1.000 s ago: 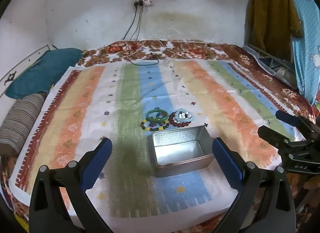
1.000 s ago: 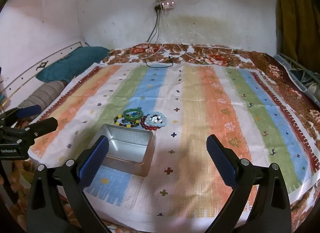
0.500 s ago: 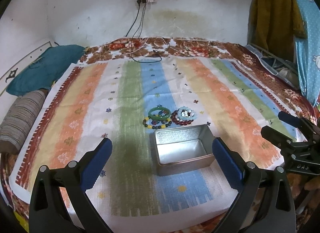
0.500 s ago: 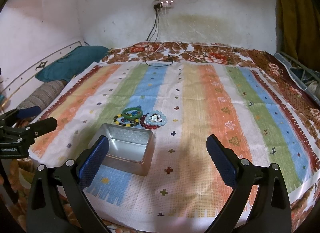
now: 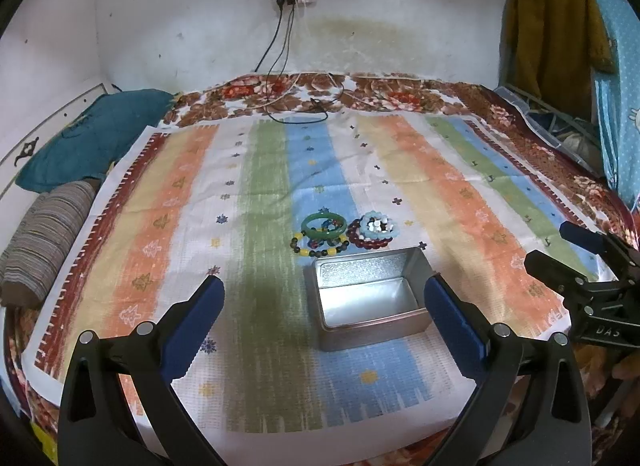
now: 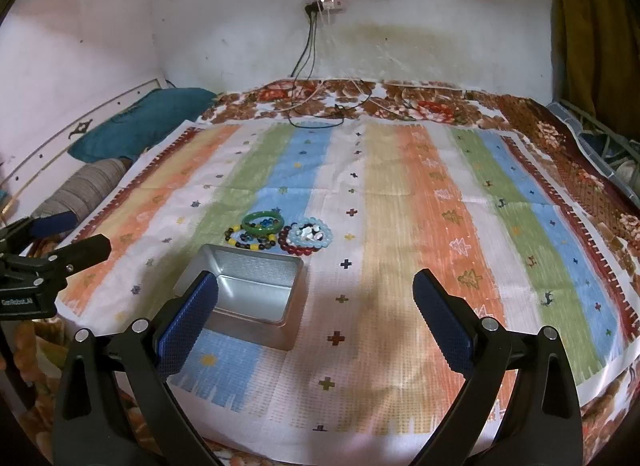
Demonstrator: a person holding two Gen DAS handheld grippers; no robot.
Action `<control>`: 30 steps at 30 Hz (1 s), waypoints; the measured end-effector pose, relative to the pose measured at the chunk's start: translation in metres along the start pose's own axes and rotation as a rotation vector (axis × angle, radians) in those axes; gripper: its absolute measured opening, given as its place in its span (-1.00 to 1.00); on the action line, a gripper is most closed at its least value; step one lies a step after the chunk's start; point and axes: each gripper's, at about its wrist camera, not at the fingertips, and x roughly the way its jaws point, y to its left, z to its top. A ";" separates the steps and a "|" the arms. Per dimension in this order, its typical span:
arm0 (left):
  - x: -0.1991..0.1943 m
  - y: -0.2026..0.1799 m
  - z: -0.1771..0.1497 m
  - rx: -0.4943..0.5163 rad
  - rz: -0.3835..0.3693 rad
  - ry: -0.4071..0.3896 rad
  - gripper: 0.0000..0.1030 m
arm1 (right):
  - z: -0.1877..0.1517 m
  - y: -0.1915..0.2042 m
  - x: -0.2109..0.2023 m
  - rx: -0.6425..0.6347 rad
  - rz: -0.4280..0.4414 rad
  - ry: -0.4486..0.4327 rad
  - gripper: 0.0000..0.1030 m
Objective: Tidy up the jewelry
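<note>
An open, empty silver tin point(image 5: 362, 266) point(image 6: 256, 258) sits on the striped cloth. Just behind it lie a green bangle point(image 5: 323, 224) point(image 6: 262, 223), a yellow-and-dark bead bracelet point(image 5: 320, 252) point(image 6: 248, 244), a dark red bead bracelet point(image 5: 370, 242) point(image 6: 298, 249) and a pale blue one point(image 5: 378, 225) point(image 6: 311, 234). My left gripper point(image 5: 323, 290) point(image 6: 90, 231) hovers open at the tin's near side and holds nothing. My right gripper point(image 6: 315, 280) point(image 5: 548, 244) is open to the right of the tin, also holding nothing.
The striped cloth point(image 5: 460, 201) covers a bed with a floral sheet. A teal pillow point(image 5: 92, 133) and a striped bolster point(image 5: 48, 229) lie at the left edge. Charger cables point(image 5: 304, 109) trail from a wall socket. Clothes point(image 5: 556, 25) hang at the right.
Both views have drifted only slightly. The tin and bracelets lie where they were, and both grippers stay open.
</note>
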 end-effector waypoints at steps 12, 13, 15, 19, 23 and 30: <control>0.001 -0.003 -0.001 0.001 -0.002 0.006 0.89 | 0.005 0.002 0.006 -0.003 0.003 0.017 0.92; 0.001 -0.003 -0.001 0.001 -0.002 0.005 0.89 | 0.005 0.002 0.006 -0.002 0.004 0.019 0.92; 0.001 -0.002 -0.001 0.001 -0.002 0.005 0.89 | 0.006 0.002 0.006 0.000 0.004 0.020 0.92; 0.001 -0.003 -0.001 0.001 -0.002 0.007 0.89 | 0.006 0.001 0.006 0.001 0.005 0.020 0.92; 0.004 -0.002 -0.003 0.001 0.007 0.013 0.89 | 0.008 0.000 0.010 0.011 0.006 0.028 0.92; 0.006 -0.002 -0.004 0.017 0.024 0.022 0.89 | 0.014 0.002 0.017 0.002 -0.003 0.038 0.92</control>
